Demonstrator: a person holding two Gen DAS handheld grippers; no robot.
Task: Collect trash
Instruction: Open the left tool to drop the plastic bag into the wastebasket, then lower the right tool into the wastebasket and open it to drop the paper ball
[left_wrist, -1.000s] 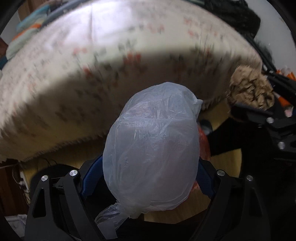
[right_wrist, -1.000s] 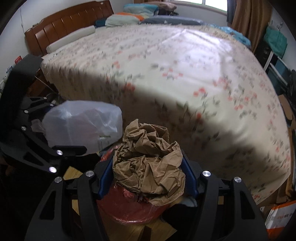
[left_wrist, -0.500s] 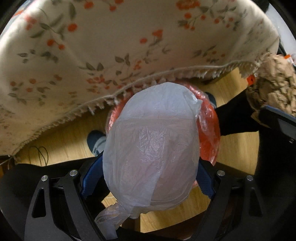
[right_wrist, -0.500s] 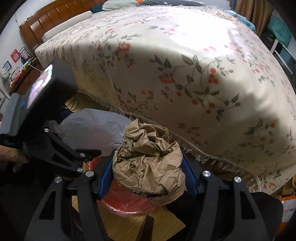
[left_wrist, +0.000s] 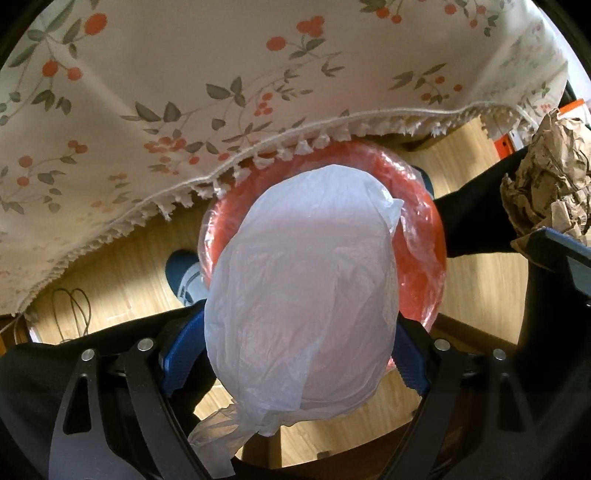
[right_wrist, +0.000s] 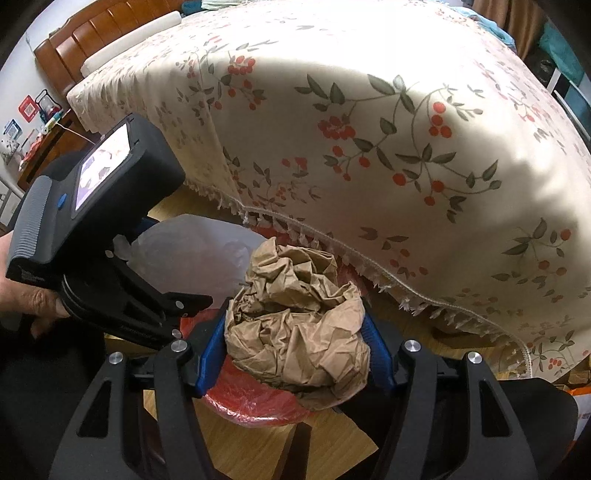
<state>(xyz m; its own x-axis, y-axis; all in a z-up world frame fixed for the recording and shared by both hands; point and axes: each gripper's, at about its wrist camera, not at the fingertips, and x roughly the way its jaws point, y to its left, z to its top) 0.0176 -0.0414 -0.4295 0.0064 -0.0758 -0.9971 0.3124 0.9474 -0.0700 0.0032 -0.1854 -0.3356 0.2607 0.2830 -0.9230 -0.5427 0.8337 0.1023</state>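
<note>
My left gripper (left_wrist: 295, 350) is shut on a puffy white plastic bag (left_wrist: 303, 295) and holds it right above a red bin lined with clear plastic (left_wrist: 424, 240). My right gripper (right_wrist: 295, 350) is shut on a crumpled wad of brown paper (right_wrist: 295, 317), also above the red bin (right_wrist: 255, 402). The paper wad shows at the right edge of the left wrist view (left_wrist: 546, 184). The white bag (right_wrist: 192, 254) and the left gripper's body show at left in the right wrist view.
A bed with a floral cream cover and tassel fringe (right_wrist: 388, 129) overhangs the bin's far side (left_wrist: 184, 92). A wooden floor (left_wrist: 118, 266) lies below, with a blue-grey shoe (left_wrist: 184, 273) and a cable. A wooden headboard (right_wrist: 85, 40) stands at the back left.
Both grippers have dropped lower and tilted down beside the bed. The red bin has come into full view under the bag and the paper wad. Both holds are unchanged.
</note>
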